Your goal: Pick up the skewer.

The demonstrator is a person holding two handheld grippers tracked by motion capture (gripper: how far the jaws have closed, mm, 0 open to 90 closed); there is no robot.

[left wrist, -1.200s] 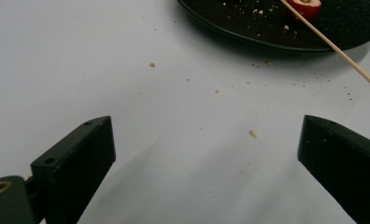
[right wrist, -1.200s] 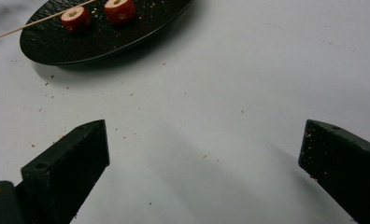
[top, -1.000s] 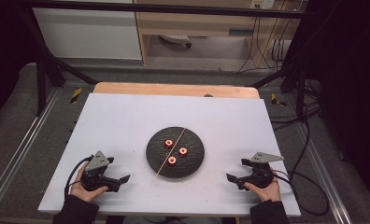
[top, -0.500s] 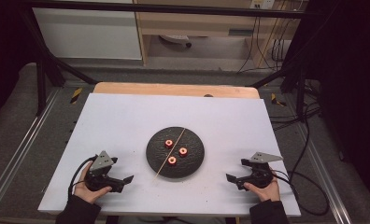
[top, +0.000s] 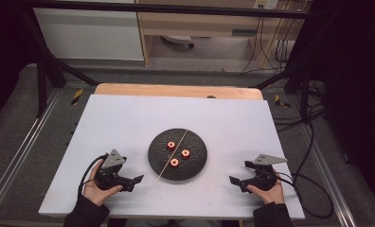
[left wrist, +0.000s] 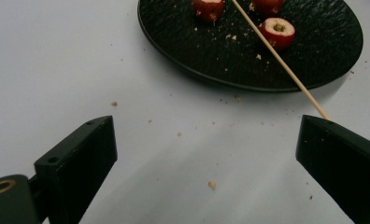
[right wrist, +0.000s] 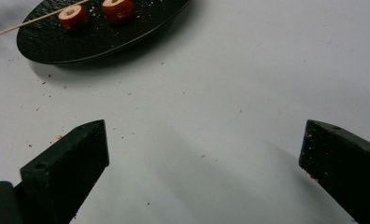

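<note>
Left gripper [top: 131, 182] has edged toward the round, ridged black plate [top: 195, 168].

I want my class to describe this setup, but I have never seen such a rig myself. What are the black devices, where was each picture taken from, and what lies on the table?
A person sits at a white table and holds a hand-held gripper in each hand: the left gripper and the right gripper. Each has two black jaws, standing wide open with nothing between them. The high view looks down from above. Each of the two gripper views comes from a camera riding on that gripper, looking along its jaws. On the table lies a black plate with three red fruit pieces and a thin wooden skewer resting across it, its near end overhanging the rim. Crumbs dot the table.
</note>
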